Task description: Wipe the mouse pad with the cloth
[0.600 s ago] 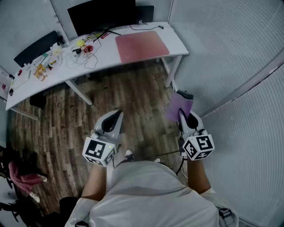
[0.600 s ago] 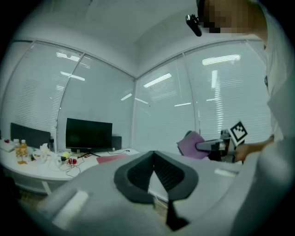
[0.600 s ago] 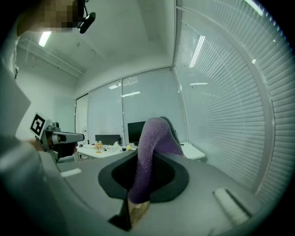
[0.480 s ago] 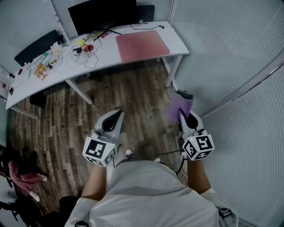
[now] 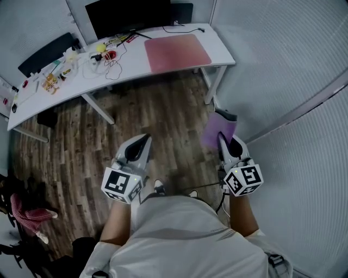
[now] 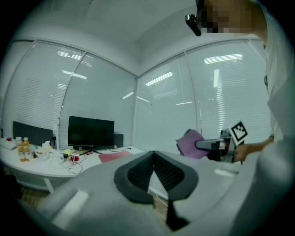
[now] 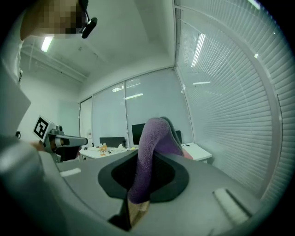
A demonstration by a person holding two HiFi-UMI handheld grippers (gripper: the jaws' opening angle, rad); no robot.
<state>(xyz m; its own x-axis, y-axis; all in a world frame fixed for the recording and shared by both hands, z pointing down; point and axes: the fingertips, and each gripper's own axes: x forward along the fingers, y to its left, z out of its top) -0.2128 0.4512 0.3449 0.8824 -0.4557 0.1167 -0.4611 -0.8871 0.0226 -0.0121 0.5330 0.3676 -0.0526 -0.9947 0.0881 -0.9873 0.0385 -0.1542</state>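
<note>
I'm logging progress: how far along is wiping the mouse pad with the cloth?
Done: the right gripper is shut on the purple terry cloth. In hand: it is held over the wood floor, apart from the white desk. Left: reaching and wiping the pinkish-red rectangular mouse pad, not yet touched. The left gripper is shut, empty.

Open floor (image 5: 157, 117) runs to the desk (image 5: 222, 52); the pad (image 5: 177, 53) lies bare, cables (image 5: 110, 67) crowd its left, a monitor (image 5: 128, 16) stands behind.
</note>
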